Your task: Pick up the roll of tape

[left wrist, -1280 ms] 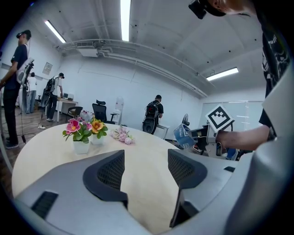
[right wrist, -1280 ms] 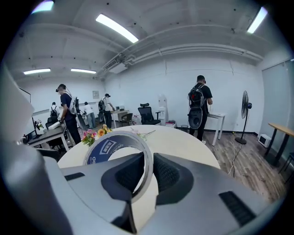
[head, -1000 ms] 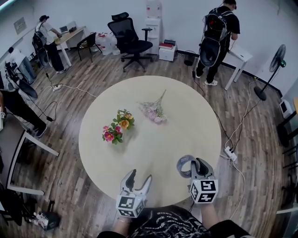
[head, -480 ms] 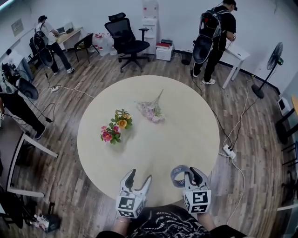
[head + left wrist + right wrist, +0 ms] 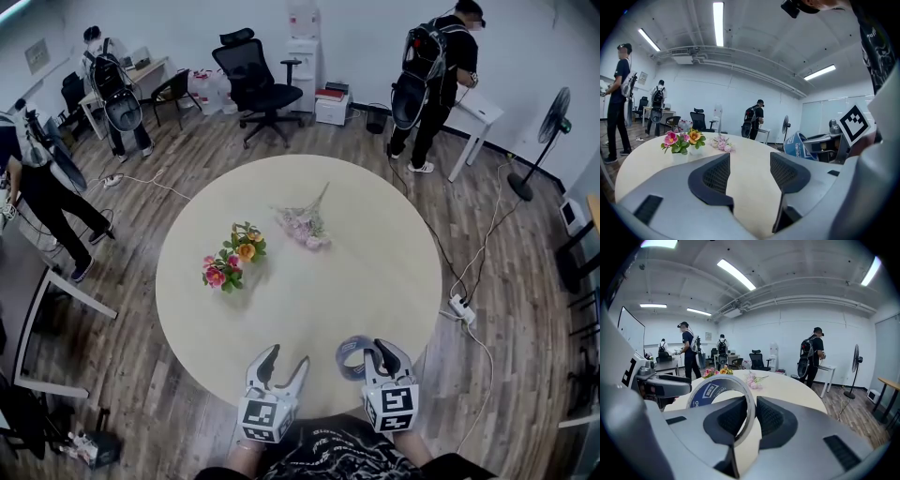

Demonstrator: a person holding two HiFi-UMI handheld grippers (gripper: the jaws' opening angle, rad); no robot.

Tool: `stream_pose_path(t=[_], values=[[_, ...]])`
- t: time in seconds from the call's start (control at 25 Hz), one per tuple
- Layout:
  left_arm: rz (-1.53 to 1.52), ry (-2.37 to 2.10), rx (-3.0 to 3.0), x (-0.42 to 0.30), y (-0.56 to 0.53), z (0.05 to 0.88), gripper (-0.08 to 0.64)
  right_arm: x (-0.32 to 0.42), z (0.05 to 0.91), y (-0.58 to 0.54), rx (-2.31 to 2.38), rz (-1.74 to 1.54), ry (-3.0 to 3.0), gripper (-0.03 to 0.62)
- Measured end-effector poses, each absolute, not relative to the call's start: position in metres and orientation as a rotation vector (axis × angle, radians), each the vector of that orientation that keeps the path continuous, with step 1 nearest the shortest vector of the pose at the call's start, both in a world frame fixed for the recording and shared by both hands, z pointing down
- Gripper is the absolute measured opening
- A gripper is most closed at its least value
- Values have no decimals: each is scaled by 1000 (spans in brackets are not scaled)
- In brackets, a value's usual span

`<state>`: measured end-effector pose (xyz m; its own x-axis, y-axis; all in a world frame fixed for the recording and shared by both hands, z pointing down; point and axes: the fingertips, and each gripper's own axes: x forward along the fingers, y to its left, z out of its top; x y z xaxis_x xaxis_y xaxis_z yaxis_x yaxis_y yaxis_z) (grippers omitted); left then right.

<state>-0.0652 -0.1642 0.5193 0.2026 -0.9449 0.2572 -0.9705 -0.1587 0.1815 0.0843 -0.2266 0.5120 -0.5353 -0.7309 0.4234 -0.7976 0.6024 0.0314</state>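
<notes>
Right hand-held gripper (image 5: 752, 416) clenched on tape (image 5: 710, 392) wall. Roll sits at near edge of surface (image 5: 375, 244). Left hand-held gripper (image 5: 750, 171) released, empty. Advice: firm pinch, roll upright, straight lift.

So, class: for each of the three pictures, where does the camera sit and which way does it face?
Head view: on the person's head, facing steeply down at the round table; the left claw, right claw and the person's dark shirt show at the bottom.
Left gripper view: on the left claw, facing across the table towards the flowers; its own open jaws show.
Right gripper view: on the right claw, facing across the table; its jaws grip the roll of tape.
Shared: both gripper views show the flowers.
</notes>
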Motion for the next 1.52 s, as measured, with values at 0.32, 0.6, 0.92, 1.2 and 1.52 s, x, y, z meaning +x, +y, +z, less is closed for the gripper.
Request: stream_pose_path(t=[0.32, 0.6, 0.92, 1.2, 1.52], values=[[106, -1730, 2215, -53, -162, 526, 46, 81, 522, -227, 1191, 253, -2439, 69], [127, -1730, 2213, -47, -161, 532, 21, 77, 524, -227, 1167, 226, -2452, 66], [135, -1728, 2208, -47, -164, 533, 21, 73, 521, -229, 1136, 196, -2459, 63], [148, -1728, 2210, -47, -168, 534, 21, 69, 523, -231, 1107, 183, -2461, 61], [163, -1728, 2206, -49, -171, 536, 21, 67, 523, -236, 1097, 182, -2458, 61]])
